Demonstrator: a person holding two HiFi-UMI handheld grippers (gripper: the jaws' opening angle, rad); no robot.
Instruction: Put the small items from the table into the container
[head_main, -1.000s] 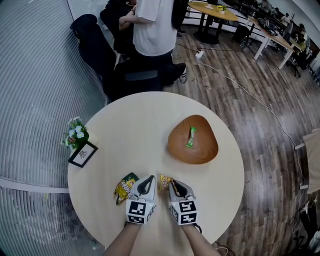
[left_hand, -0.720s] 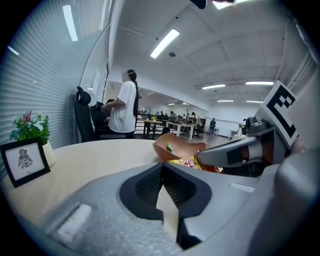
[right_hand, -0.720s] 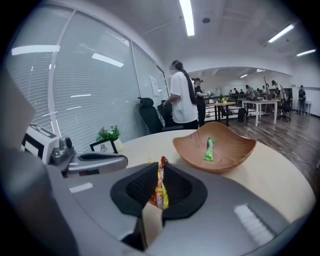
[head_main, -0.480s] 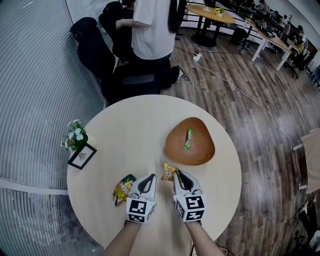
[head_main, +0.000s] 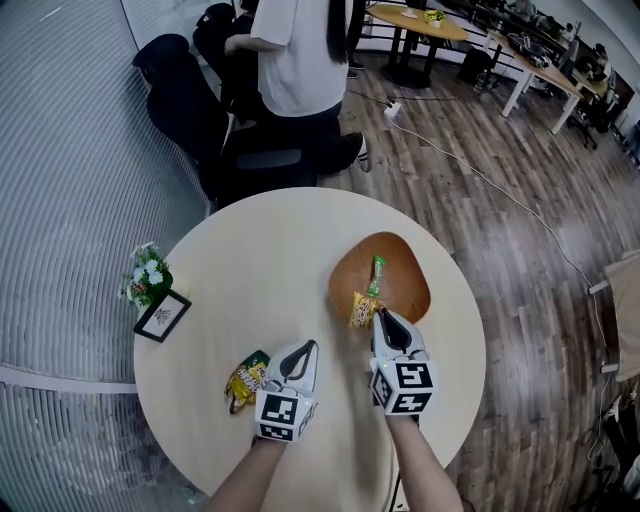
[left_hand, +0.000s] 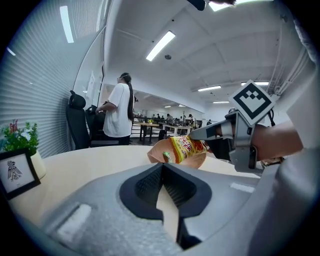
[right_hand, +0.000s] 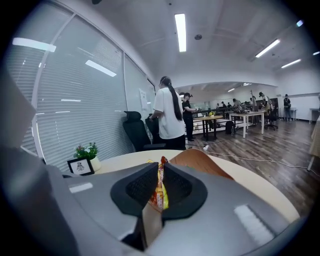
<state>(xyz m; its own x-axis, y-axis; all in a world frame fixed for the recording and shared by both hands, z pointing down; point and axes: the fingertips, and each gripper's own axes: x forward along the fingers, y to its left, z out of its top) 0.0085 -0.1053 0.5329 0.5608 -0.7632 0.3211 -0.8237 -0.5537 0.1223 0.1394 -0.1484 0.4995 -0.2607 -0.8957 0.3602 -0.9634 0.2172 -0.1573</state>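
My right gripper is shut on a yellow-orange snack packet and holds it above the near rim of the brown wooden bowl. In the right gripper view the packet stands pinched between the pads, with the bowl just beyond. A green sweet lies inside the bowl. My left gripper hovers low over the table's near part, jaws together and empty. Left of it, a yellow-green packet lies on the table. The left gripper view shows the held packet beside the bowl.
A small potted plant and a black photo frame stand at the round table's left edge. Behind the table, a person in a white top stands beside black office chairs. A cable runs across the wooden floor.
My right gripper has risen from the table's near part and moved up and right to the bowl's rim, carrying the snack packet. The left gripper has barely shifted.
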